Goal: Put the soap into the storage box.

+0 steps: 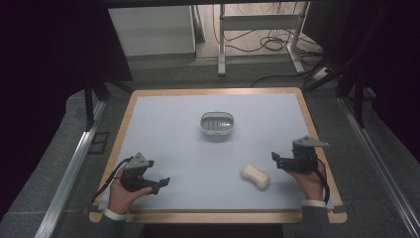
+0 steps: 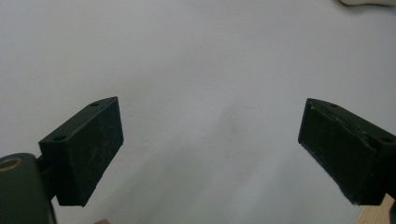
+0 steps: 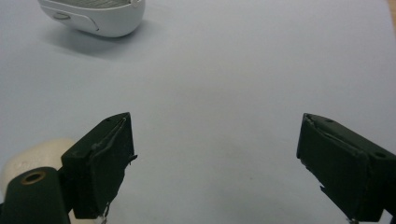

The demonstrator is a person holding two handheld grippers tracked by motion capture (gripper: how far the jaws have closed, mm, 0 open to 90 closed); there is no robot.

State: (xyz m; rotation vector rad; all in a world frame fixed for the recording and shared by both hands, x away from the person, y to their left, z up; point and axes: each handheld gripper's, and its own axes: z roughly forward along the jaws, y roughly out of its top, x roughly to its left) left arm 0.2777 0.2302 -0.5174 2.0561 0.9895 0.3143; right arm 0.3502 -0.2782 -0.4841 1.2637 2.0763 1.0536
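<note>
Soap bar point(image 1: 255, 177), one of its kind, lies flat on the pale blue worktop point(image 1: 178, 148) toward the near right, a cream, waisted block on its side. One soap dish point(image 1: 217, 124) stands farther back near the middle of the worktop, a white oval tray with a ribbed grey insert; nothing lies in it. The soap bar and soap dish are well apart. Two grippers rest at the near edge, each held in a person's hand. The right gripper point(image 1: 278, 159) sits just beside the soap bar, to its right and slightly behind, not touching it; its jaws are spread wide with bare worktop between them, and in the right gripper view the soap bar point(image 3: 32, 156) peeks out behind the left jaw while the soap dish point(image 3: 93, 16) shows at the top left. The left gripper point(image 1: 161, 184) lies well apart from the soap bar, at the near left, its jaws likewise spread over bare worktop.
</note>
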